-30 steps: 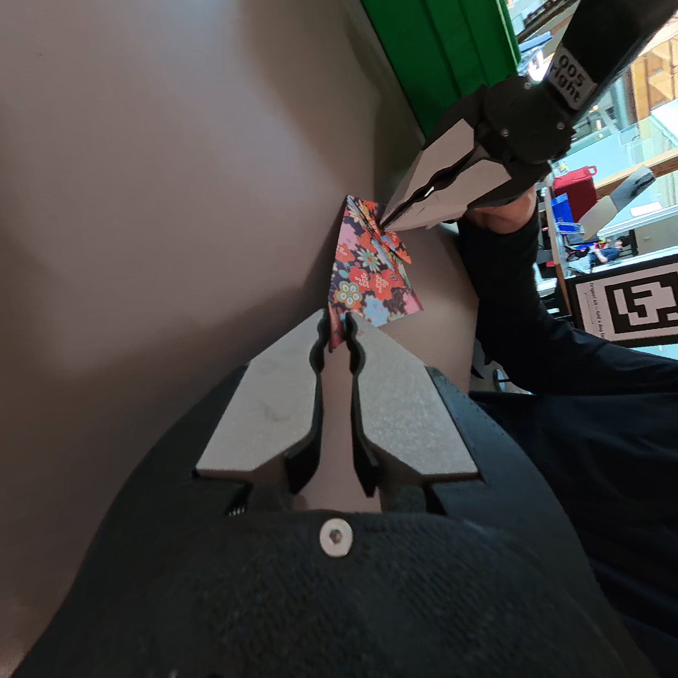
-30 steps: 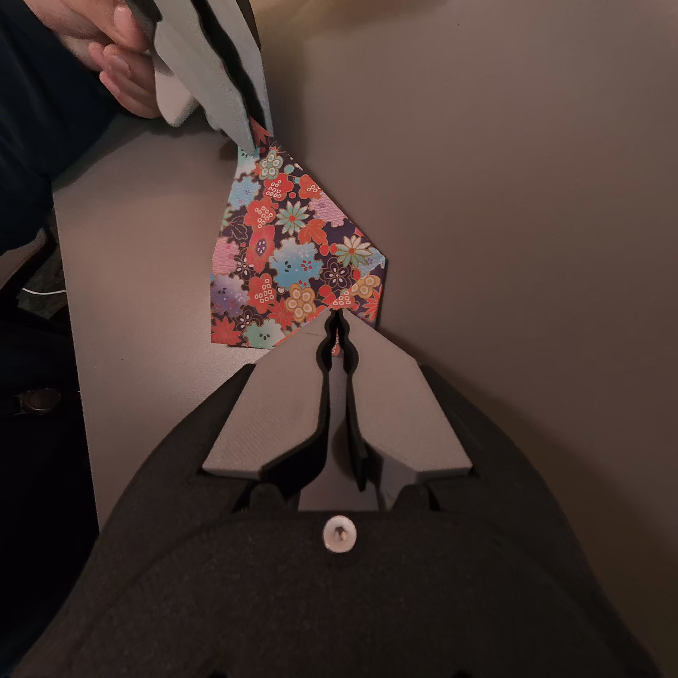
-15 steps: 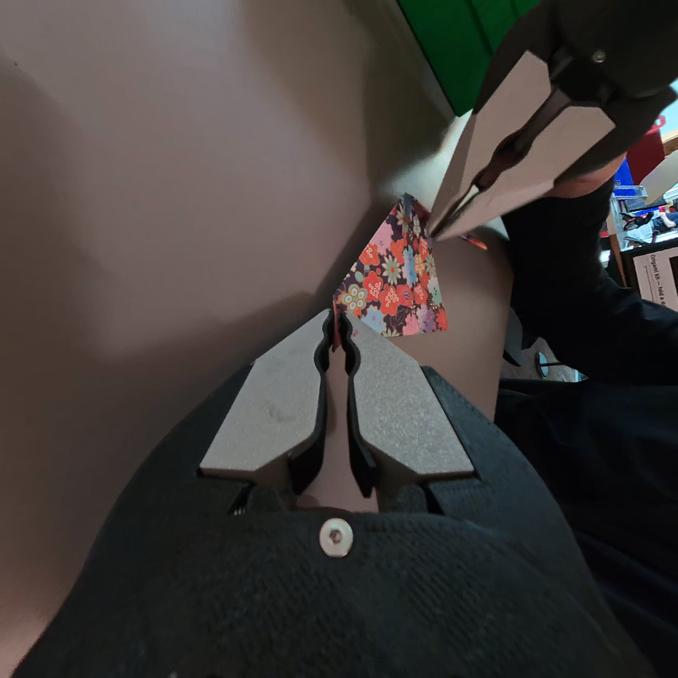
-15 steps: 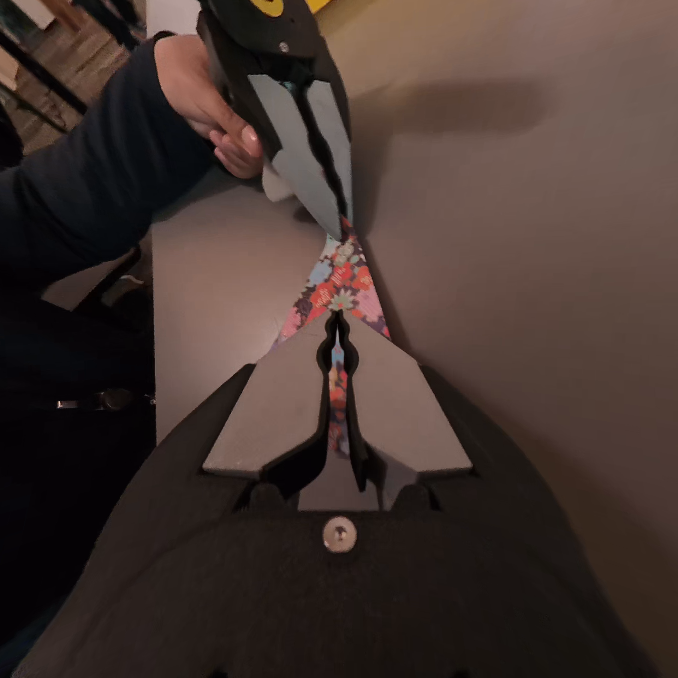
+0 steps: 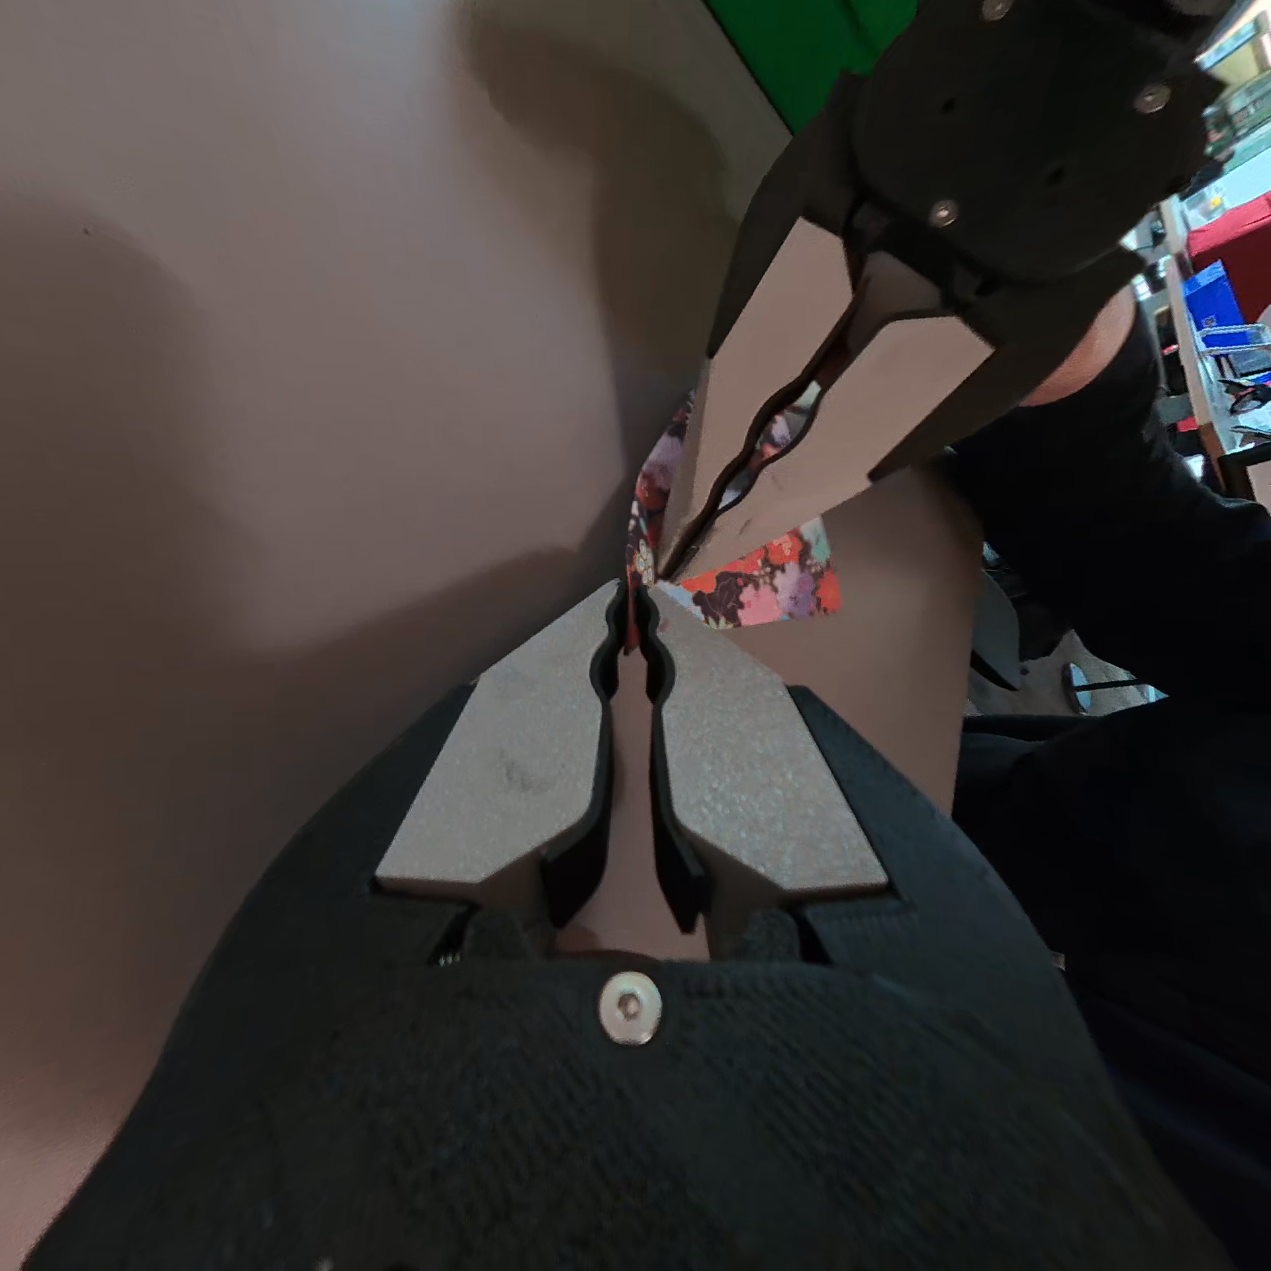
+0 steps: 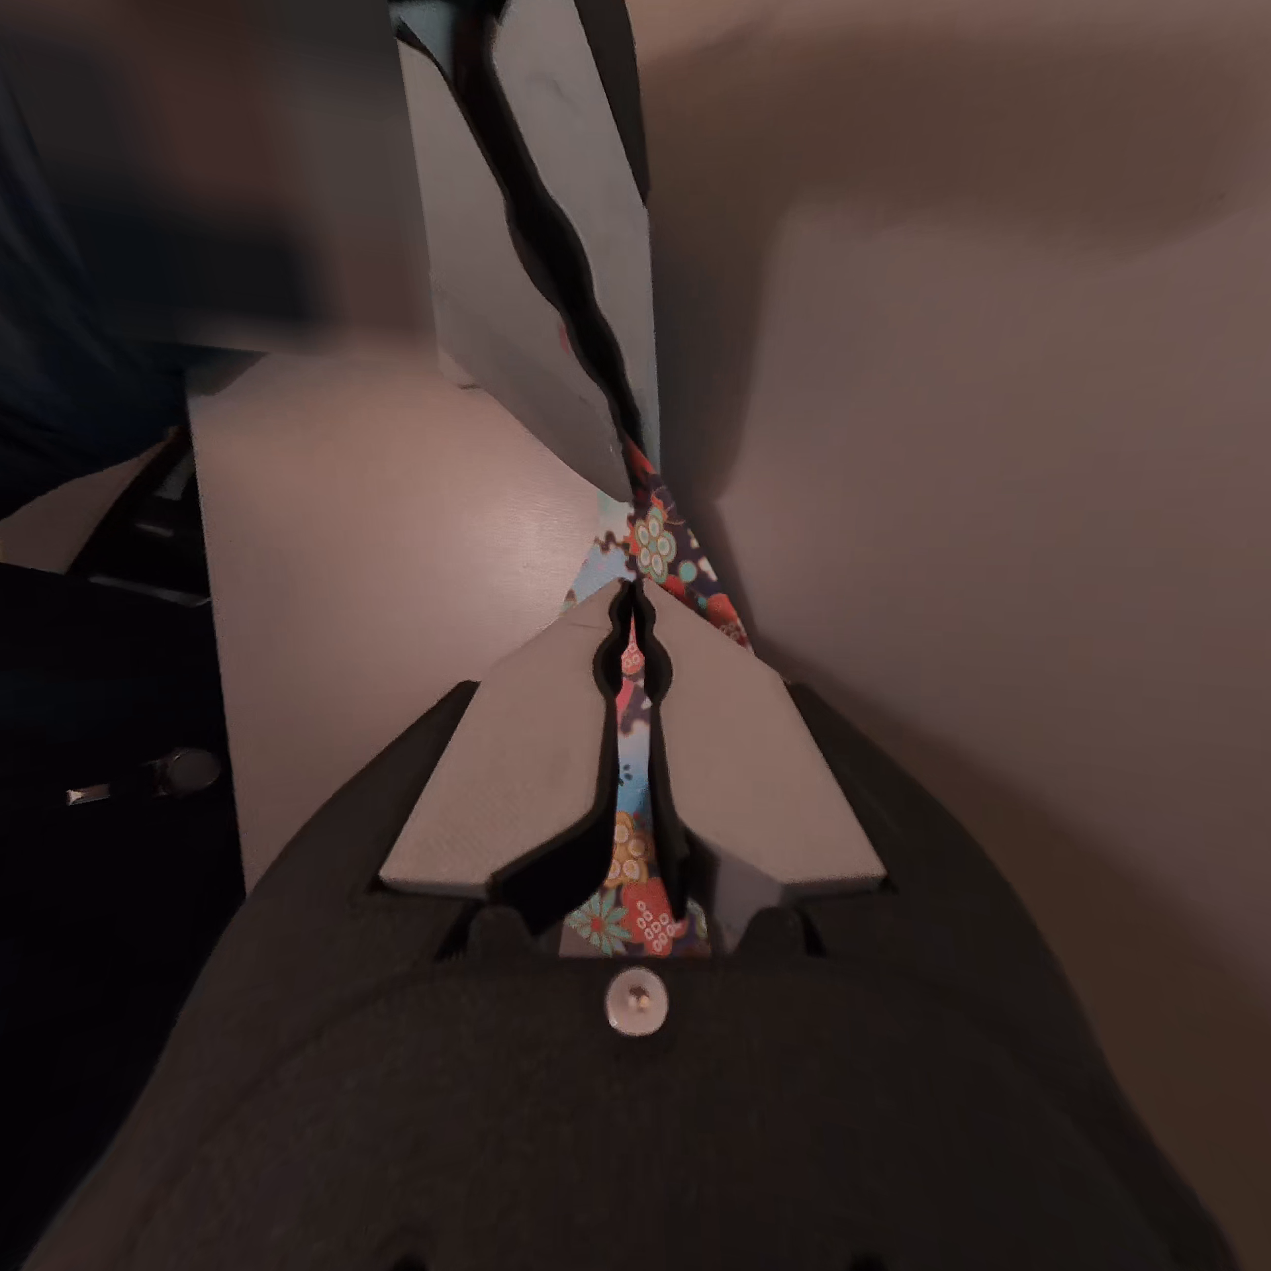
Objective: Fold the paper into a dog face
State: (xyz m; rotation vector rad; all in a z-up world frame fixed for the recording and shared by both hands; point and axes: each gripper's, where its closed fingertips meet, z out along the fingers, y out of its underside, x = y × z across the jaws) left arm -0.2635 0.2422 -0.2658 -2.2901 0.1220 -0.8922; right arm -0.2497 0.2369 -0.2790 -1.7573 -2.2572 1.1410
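The folded floral paper [image 5: 770,591] is held above the grey table between both grippers. My left gripper [image 5: 634,597] is shut on one corner of it. My right gripper [image 6: 636,591] is shut on the opposite corner, and the paper [image 6: 657,547] bends between the two tips, which are almost touching. In the left wrist view the right gripper [image 5: 677,564] comes down from the upper right and covers much of the paper. In the right wrist view the left gripper [image 6: 639,468] comes in from the top. More of the paper shows through the gap between the right jaws.
The grey table [image 5: 289,344] spreads under both grippers; its near edge [image 6: 220,619] runs on the left of the right wrist view. A green panel [image 5: 805,48] stands behind the table. A person's dark sleeve [image 5: 1100,550] is at the right. Less than 4 cm separates the two grippers' tips.
The two grippers have come close together, tip to tip. The paper, stretched out between them a second ago, is now bent up and mostly hidden.
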